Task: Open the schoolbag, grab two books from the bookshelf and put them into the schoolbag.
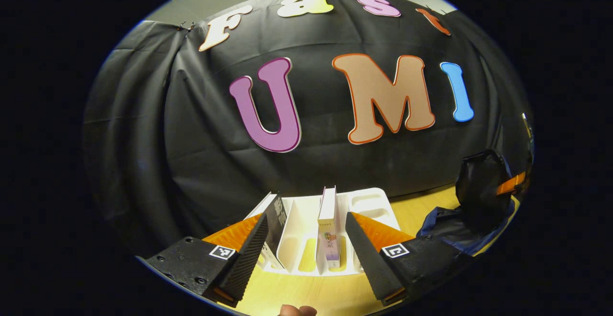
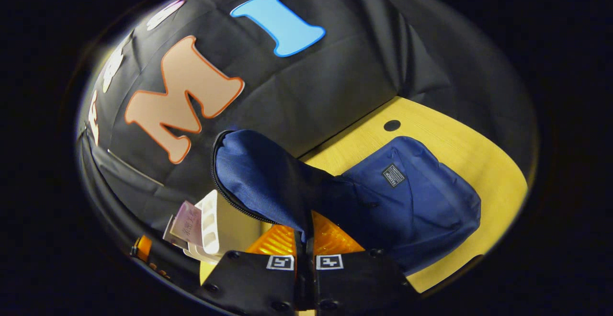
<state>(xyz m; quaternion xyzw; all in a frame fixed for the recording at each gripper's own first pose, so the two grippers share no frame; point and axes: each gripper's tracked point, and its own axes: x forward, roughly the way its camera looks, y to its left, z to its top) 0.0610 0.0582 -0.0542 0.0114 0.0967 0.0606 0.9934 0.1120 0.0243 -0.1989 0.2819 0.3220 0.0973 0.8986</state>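
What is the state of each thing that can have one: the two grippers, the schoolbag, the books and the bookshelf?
left gripper: open, holding nothing.
right gripper: shut on the schoolbag flap.
schoolbag: unzipped, flap lifted.
pale book: upright in the bookshelf.
dark book: leaning in the bookshelf.
bookshelf: on the table, some slots empty.

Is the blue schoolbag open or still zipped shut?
Open. In the right gripper view the right gripper is shut on the schoolbag's flap, holding it raised off the schoolbag, its zipper edge free.
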